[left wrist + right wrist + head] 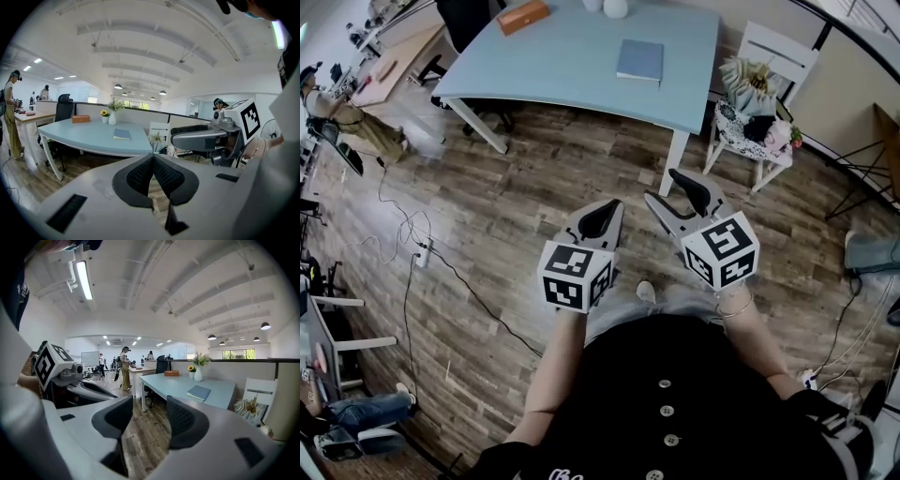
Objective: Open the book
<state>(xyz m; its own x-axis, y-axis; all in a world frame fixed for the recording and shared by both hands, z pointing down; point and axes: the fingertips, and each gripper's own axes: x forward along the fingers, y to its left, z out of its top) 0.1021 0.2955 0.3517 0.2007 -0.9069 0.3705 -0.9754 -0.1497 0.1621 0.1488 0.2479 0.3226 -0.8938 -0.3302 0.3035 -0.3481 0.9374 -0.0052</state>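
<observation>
An open office with a wood floor; a pale blue table fills the upper middle of the head view. The book lies closed and flat on it, well apart from both grippers, which hover low in the frame centre. The left gripper has its jaws pressed together on nothing. The right gripper has its jaws spread wide and holds nothing. The likely risk is that a jaw catching the thin cover pushes the whole book across the smooth top instead of lifting it, unless the other gripper pins it down.
</observation>
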